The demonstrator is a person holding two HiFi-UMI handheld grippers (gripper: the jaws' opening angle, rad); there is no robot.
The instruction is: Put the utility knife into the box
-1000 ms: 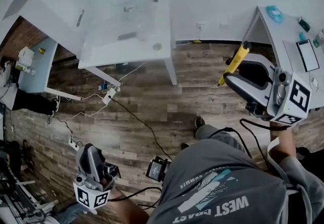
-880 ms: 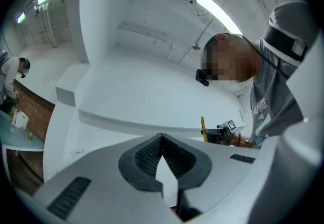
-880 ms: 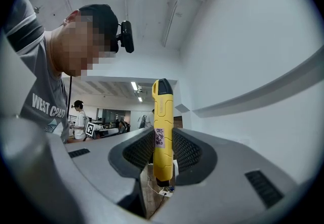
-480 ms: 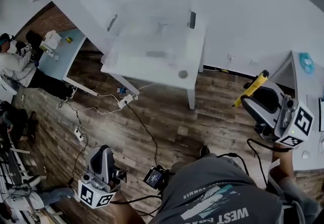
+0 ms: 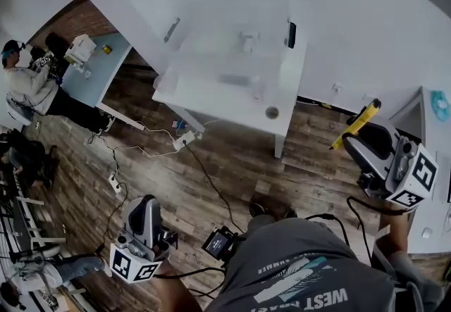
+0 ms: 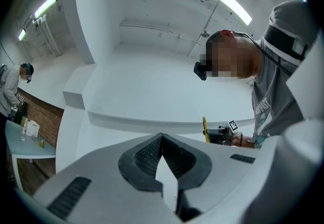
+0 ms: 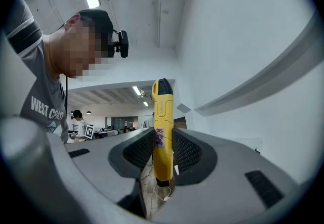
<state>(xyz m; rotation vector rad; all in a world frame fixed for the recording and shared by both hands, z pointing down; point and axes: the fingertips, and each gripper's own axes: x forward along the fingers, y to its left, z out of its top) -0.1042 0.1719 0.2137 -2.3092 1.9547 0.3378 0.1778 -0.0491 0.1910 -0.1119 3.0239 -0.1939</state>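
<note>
Right gripper (image 5: 358,140) clamps a yellow plastic utility knife with a black tip (image 5: 358,123), jaws closed on its body. In the right gripper view the knife (image 7: 162,127) stands up between the ribbed black pads (image 7: 188,153), which touch both its sides. A small purple-marked sticker sits at the grip line, and the black end points away from the right gripper (image 7: 163,161). From overhead, the knife hangs in the air over the brown wood-plank floor (image 5: 232,163), slanted, well apart from the box and to its right. The clear plastic box (image 5: 211,29) sits open on a white rectangular table (image 5: 232,103). A small dark object (image 5: 292,34) is at its right rim; contents are too faint to tell. Left gripper (image 5: 144,205) is held low at the lower left over the floor, jaws fully together and nothing between them. In the left gripper view the left gripper (image 6: 163,167) shows its pads meeting at the tips. A white power strip with cables (image 5: 184,140) lies on the floor by the table leg. The operator wears a grey printed T-shirt (image 5: 303,268). Another person (image 5: 32,89) sits beside a light blue table (image 5: 91,78) at the far left.
</note>
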